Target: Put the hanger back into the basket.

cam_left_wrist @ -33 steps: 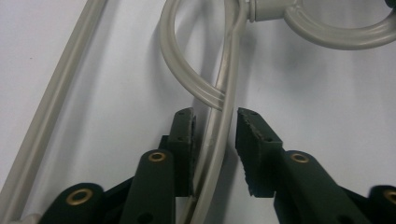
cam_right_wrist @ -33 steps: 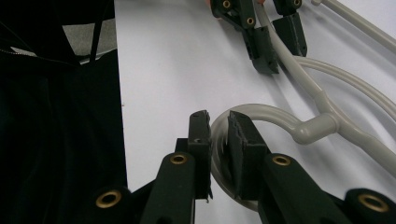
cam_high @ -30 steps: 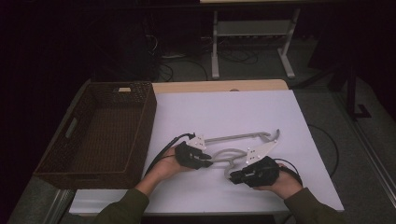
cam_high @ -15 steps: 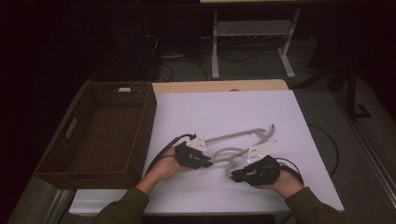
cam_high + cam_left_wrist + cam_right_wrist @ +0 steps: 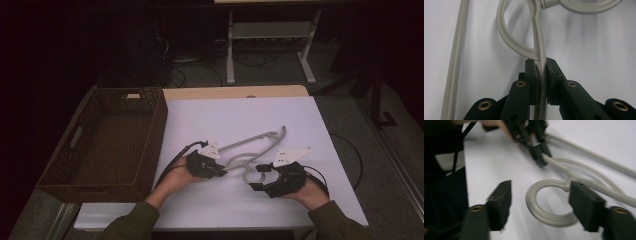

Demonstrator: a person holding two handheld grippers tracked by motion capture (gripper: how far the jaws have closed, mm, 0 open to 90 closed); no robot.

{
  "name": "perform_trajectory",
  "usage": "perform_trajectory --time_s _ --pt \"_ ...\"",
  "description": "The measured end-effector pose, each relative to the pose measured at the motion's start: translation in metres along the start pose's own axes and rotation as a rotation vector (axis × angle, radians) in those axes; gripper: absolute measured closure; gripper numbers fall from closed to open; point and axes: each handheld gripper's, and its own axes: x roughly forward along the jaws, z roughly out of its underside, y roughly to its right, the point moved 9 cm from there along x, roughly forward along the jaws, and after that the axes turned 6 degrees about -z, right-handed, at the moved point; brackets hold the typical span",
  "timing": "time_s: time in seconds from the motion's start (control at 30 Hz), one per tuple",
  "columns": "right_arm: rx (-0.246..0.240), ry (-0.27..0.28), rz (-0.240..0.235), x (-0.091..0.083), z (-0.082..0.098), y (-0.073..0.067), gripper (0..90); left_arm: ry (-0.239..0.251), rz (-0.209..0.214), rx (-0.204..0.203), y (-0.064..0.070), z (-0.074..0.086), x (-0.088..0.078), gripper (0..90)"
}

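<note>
A grey plastic clothes hanger (image 5: 250, 145) lies on the white table (image 5: 240, 115). My left gripper (image 5: 222, 172) is shut on one thin bar of it; in the left gripper view the pads (image 5: 550, 72) pinch that bar of the hanger (image 5: 509, 42) just below a curved loop. My right gripper (image 5: 258, 177) sits at the hanger's round hook. Its jaws have just been opening, and in the right gripper view the hook ring (image 5: 541, 213) lies between the wide-apart jaws of this gripper (image 5: 541, 192), with neither pad pressing it. The left gripper (image 5: 540, 155) shows farther back, gripping the bar.
A dark wicker basket (image 5: 155, 130) stands on the table's left side, close to my left hand. Beyond the far table edge a white metal stand (image 5: 270, 35) and cables rest on the dark floor. A black cable (image 5: 350, 150) runs along the table's right edge.
My right gripper's jaws have opened and let go of the hook. The hanger's far end has swung a little leftwards and away. The left gripper keeps its hold.
</note>
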Motion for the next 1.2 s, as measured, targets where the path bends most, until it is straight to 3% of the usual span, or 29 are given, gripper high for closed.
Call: perform_trajectory --time_s 0.07,0.2,0.33,0.63,0.87,1.2 --pt "0.021 0.019 0.044 -0.004 -0.001 0.006 15.7 0.005 -0.001 -0.024 -0.001 -0.001 -0.002 82.0" --pt "0.031 0.044 0.117 -0.014 0.001 0.017 10.6 0.007 -0.009 -0.064 -0.004 -0.003 -0.005 82.1" --pt "0.045 0.061 0.141 -0.022 0.005 0.021 7.7 0.018 -0.028 -0.114 -0.008 -0.006 -0.011 82.2" --pt "0.103 0.074 0.196 -0.032 0.027 0.031 4.0 0.056 -0.037 -0.183 -0.013 -0.019 -0.032 82.2" --pt "0.145 0.117 0.261 -0.045 0.038 0.038 3.6 0.080 -0.048 -0.220 -0.015 -0.032 -0.052 82.2" --pt "0.167 0.135 0.292 -0.053 0.048 0.042 3.0 0.120 -0.069 -0.264 -0.021 -0.061 -0.090 82.2"
